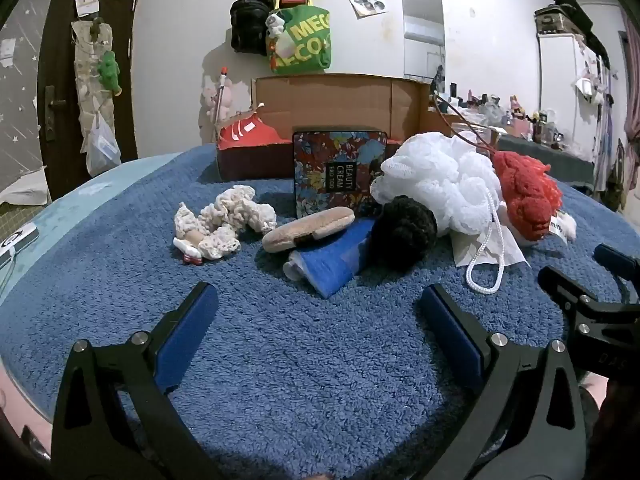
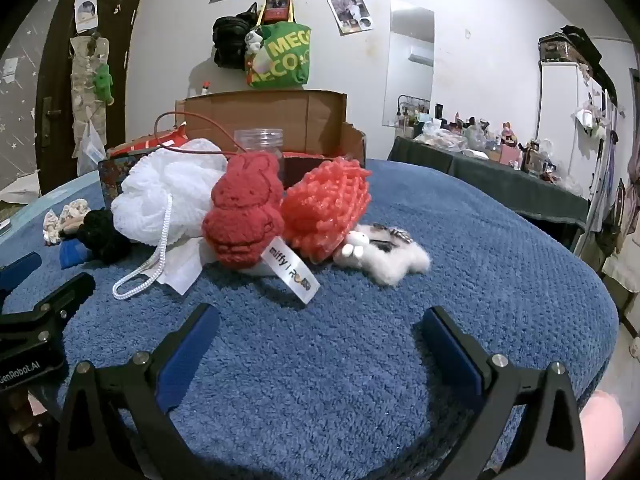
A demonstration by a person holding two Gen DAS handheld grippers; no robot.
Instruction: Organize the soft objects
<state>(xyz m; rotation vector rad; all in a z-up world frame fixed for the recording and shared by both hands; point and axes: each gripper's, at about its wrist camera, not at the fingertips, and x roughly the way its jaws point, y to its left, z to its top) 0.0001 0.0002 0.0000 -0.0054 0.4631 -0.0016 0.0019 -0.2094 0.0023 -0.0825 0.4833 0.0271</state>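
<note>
Soft things lie in a row on the blue blanket [image 1: 280, 360]. In the left wrist view: a cream knitted piece [image 1: 224, 220], a tan pouch [image 1: 306, 228], a blue cloth [image 1: 336, 260], a black knitted ball [image 1: 404, 232], a white bath pouf [image 1: 440, 180] and a red plush rabbit [image 1: 524, 196]. My left gripper [image 1: 316, 300] is open and empty, short of the blue cloth. In the right wrist view the red rabbit [image 2: 244, 216], a coral mesh sponge [image 2: 328, 208], a small white plush [image 2: 384, 256] and the pouf [image 2: 168, 196] lie ahead. My right gripper [image 2: 320, 320] is open and empty.
An open cardboard box [image 1: 336, 100] with red sides stands at the back, with a floral tin [image 1: 340, 172] leaning before it and a clear jar [image 2: 260, 140] inside. A cluttered dark table [image 2: 500, 176] stands at the right. Bags hang on the wall [image 1: 300, 36].
</note>
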